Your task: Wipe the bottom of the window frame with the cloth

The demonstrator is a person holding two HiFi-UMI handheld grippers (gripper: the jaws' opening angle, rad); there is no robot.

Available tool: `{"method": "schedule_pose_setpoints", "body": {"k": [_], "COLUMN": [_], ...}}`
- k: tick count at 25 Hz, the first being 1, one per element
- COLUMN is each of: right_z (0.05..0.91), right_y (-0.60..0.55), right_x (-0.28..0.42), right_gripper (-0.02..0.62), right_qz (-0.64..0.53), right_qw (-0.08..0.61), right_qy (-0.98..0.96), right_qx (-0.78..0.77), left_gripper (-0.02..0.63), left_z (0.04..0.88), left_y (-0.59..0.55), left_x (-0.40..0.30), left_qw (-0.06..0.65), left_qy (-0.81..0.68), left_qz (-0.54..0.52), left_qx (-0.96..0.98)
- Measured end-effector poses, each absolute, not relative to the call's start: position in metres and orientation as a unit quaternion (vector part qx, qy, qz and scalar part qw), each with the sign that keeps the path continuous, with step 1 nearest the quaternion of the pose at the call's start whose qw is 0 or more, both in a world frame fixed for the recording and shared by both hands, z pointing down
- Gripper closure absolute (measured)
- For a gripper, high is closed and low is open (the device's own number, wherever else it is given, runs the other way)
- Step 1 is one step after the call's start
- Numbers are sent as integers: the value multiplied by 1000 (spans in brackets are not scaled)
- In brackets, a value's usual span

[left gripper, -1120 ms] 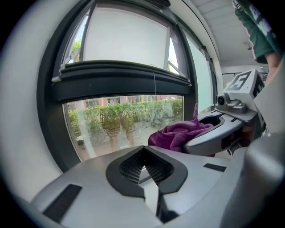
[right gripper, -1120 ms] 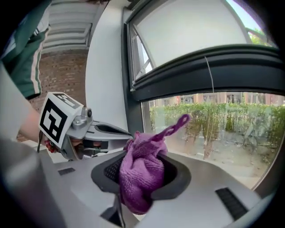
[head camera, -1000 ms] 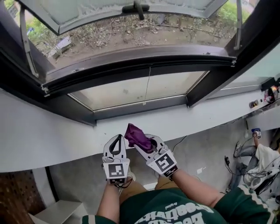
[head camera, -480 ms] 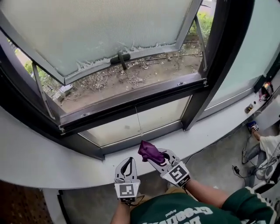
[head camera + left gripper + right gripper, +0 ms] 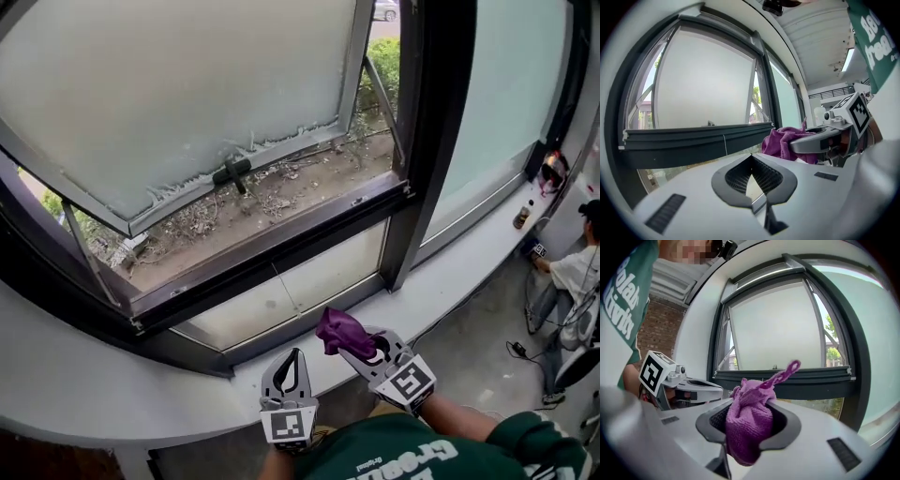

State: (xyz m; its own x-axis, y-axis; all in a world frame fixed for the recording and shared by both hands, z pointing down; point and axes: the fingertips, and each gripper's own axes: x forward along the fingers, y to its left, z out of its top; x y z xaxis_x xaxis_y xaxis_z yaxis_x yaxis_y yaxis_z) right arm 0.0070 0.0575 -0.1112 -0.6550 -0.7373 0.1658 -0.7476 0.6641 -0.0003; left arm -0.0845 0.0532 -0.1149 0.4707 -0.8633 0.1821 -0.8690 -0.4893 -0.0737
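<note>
the only lettering is large white print on the person's green shirt (image 5: 487,448), seen upside down in the head view and cut off in both gripper views; only fragments show and no whole word can be read. the cubes on the left tool (image 5: 296,356) and right tool (image 5: 364,347) carry black-and-white square markers, patterns without letters or numbers.
</note>
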Motion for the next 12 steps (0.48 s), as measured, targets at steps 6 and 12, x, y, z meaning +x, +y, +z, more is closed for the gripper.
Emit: {"method": "schedule_pose_setpoints", "body": {"k": [6,12], "right_z": [-128,-134], "right_y": [59,76], "right_x": [15,1], "right_gripper": [446,446], "right_qz": [3,-4], "right_qw": [72,76], "right_qy": [-906,-914], "right_qx": [416,399], "left_gripper": [600,600], "left_z": [-122,-121], "left_y": [54,61], "left_x": [-82,-85], "left_qw": [2,2], "left_qy": [-498,-499], "left_qz": [105,102], "left_qx": [861,861]}}
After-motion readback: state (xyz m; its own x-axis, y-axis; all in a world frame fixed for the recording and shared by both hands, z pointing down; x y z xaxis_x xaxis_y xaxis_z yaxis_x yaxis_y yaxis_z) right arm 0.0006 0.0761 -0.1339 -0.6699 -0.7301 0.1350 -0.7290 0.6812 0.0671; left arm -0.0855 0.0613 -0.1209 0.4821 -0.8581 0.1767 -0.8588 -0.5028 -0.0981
